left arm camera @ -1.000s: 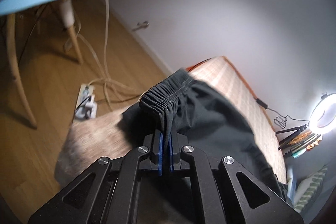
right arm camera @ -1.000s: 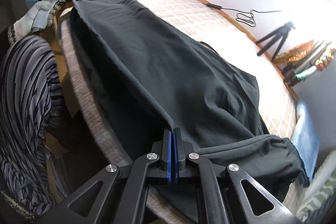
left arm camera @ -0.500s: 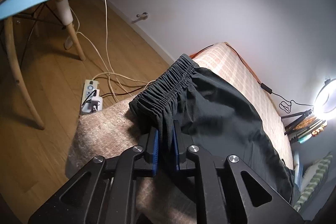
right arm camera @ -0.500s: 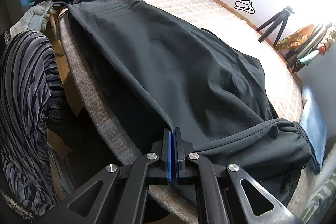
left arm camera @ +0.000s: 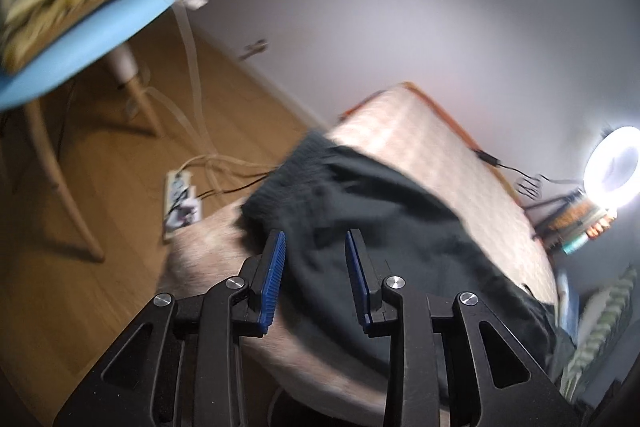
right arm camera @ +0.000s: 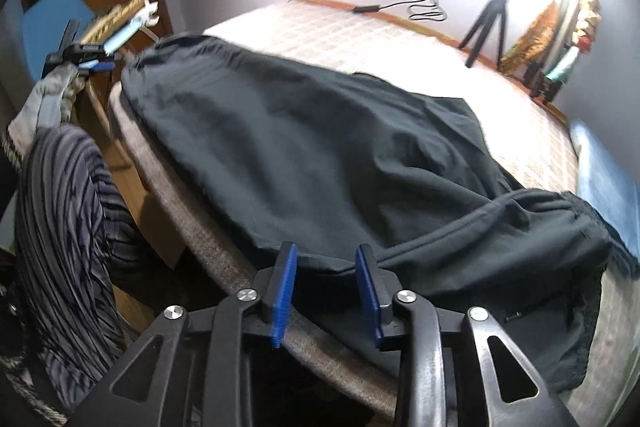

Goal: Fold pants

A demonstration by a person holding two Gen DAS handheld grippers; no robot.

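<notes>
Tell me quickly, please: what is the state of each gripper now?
Left gripper: jaws open, holding nothing; the pants lie beyond them.
Right gripper: jaws open, holding nothing, at the near edge of the pants.

Matt black cloth is being shown by the pants [right arm camera: 320,147], gathered at the waistband [left arm camera: 288,171]. Ribbed blue pads [left arm camera: 273,277] are being carried on the left gripper [left arm camera: 316,279], its black frame looking like matt plastic with bright metal screws; the same finish is being seen on the right gripper [right arm camera: 326,283]. A coarse, felt-like mattress edge [right arm camera: 208,247] and smooth wood flooring [left arm camera: 100,187] are being recorded.
</notes>
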